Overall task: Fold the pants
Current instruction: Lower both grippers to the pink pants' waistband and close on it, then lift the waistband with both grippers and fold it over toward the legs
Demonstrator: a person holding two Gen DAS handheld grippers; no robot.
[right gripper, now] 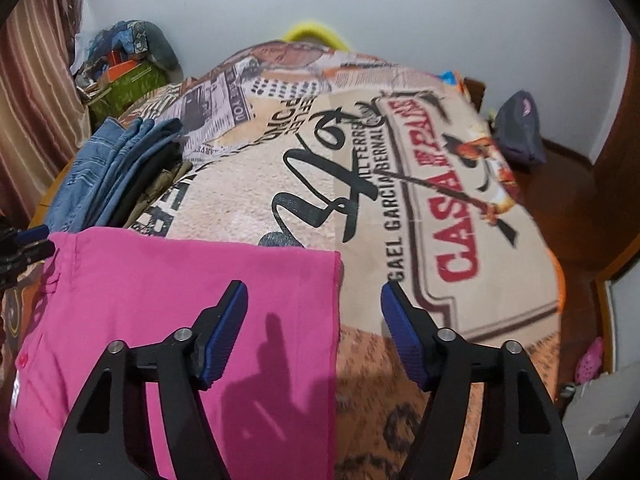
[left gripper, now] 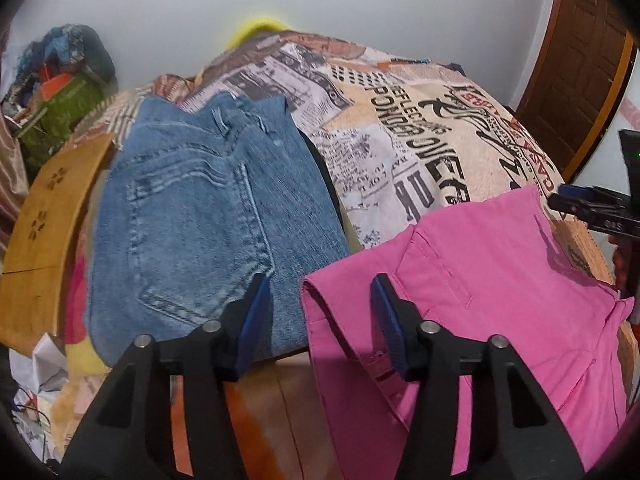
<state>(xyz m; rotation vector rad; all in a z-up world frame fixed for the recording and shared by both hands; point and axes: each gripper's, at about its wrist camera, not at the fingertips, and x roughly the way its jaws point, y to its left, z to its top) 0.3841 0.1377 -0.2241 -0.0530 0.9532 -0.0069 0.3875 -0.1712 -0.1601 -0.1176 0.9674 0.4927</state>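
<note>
Pink pants [left gripper: 480, 292] lie folded on the printed bedspread [left gripper: 400, 128], near its front edge. My left gripper [left gripper: 318, 300] is open and empty, hovering over the pants' left edge. In the right wrist view the pink pants [right gripper: 160, 304] fill the lower left. My right gripper [right gripper: 314, 308] is open and empty above their right edge. The right gripper also shows at the far right of the left wrist view [left gripper: 592, 208].
A stack of folded blue jeans [left gripper: 208, 216] lies left of the pink pants, also seen in the right wrist view [right gripper: 104, 176]. A wooden bed board [left gripper: 44, 216] and clutter [left gripper: 60, 92] stand left. A dark bag [right gripper: 520, 128] sits on the floor at right.
</note>
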